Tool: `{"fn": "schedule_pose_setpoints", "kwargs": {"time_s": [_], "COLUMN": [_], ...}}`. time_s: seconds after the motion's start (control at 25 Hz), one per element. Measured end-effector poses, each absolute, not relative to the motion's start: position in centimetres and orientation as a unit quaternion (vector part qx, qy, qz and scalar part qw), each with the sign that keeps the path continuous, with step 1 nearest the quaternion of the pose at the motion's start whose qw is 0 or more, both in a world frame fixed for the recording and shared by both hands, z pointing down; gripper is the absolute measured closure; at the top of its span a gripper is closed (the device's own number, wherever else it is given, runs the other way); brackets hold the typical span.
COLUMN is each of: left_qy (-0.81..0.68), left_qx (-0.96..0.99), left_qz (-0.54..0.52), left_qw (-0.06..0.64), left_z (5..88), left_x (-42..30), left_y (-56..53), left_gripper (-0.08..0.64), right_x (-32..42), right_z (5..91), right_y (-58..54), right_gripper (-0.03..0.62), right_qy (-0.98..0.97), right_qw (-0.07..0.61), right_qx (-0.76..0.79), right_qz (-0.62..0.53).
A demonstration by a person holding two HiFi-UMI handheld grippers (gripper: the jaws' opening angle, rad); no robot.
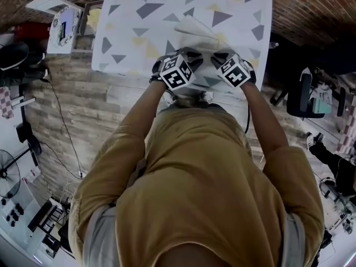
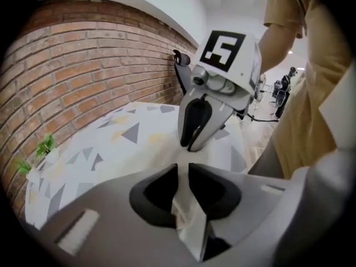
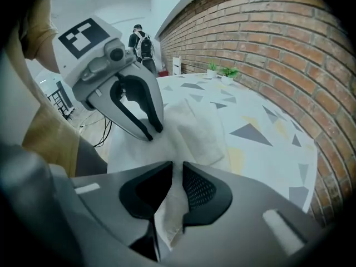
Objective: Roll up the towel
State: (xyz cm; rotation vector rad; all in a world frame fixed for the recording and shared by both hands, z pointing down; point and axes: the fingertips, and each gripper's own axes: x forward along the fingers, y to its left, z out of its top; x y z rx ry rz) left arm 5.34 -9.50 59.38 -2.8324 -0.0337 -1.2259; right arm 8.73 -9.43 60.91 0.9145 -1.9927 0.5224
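At the table's (image 1: 133,38) near edge, left gripper (image 2: 183,174) and right gripper (image 3: 178,168) jaws nearly closed, each pinching white towel (image 3: 196,128).

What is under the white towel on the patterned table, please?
Only the triangle-patterned tabletop shows around the towel; anything directly beneath is covered. The left gripper and right gripper pinch its edge.

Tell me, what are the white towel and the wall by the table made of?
The towel looks like soft, matte white cloth: it creases and bunches where it is pinched. The wall looks like rough red brick, with pale mortar lines between the blocks.
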Motion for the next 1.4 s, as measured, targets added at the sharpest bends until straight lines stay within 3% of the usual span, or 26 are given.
{"fn": "schedule_pose_setpoints", "kwargs": {"time_s": [0.2, 0.84, 0.92, 1.08, 1.2, 1.4], "left_qy": [0.011, 0.000, 0.005, 0.022, 0.028, 0.021], "left_qx": [-0.916, -0.920, -0.921, -0.922, -0.920, -0.916], "left_qz": [-0.401, -0.389, -0.389, -0.384, -0.381, -0.389], "left_qw": [0.001, 0.037, 0.023, -0.036, -0.089, -0.094], "left_z": [60.7, 60.6, 60.8, 60.9, 60.7, 60.4], "left_x": [4.9, 5.9, 5.9, 5.6, 5.8, 5.9], "left_y": [-9.8, -8.9, -9.0, -9.6, -9.9, -10.3], "left_gripper": [0.434, 0.434, 0.434, 0.434, 0.433, 0.433], "right_x": [9.3, 8.6, 8.2, 7.0, 7.3, 7.9], "right_z": [60.3, 60.7, 59.8, 60.0, 60.9, 61.4], "right_y": [-9.3, -6.3, -6.2, -5.6, -6.0, -7.2], "right_gripper": [0.531, 0.529, 0.524, 0.417, 0.413, 0.414], "right_qy": [-0.791, -0.787, -0.792, -0.793, -0.780, -0.767], "right_qw": [0.421, 0.461, 0.465, 0.506, 0.528, 0.546], "right_qx": [0.400, 0.382, 0.378, 0.338, 0.334, 0.338], "right_qz": [0.191, 0.151, 0.119, 0.037, 0.013, 0.001]}}
